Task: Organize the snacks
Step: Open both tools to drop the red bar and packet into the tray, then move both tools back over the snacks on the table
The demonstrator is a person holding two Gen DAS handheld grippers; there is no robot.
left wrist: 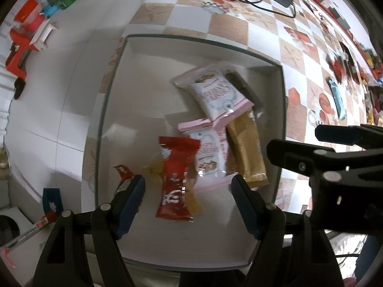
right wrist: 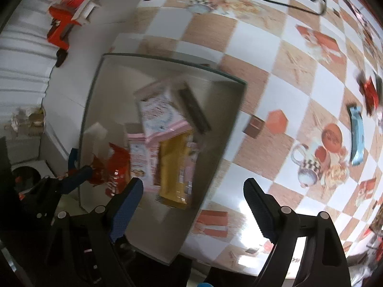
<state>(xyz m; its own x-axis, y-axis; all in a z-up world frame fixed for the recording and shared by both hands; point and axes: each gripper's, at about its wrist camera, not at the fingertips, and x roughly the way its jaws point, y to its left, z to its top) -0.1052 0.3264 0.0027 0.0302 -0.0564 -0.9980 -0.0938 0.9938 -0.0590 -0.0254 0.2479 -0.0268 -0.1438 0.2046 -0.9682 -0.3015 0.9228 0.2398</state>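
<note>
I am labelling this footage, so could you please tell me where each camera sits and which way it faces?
Left wrist: on the left gripper, looking down into the white tray; the right gripper shows too.
Right wrist: on the right gripper, facing down over the tray's edge and the checked tablecloth.
Shared: tray, red wrapper, gold wrapper.

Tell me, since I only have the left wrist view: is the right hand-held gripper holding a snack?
Observer: No. The right hand-held gripper is open, with nothing between its pads.
Operator: What is it over?
Observer: It straddles the bin's right rim, with one finger over the bin and the other over the checked tablecloth.
Operator: Which snack is nearest?
Observer: The gold packet, just ahead of the finger over the bin.
</note>
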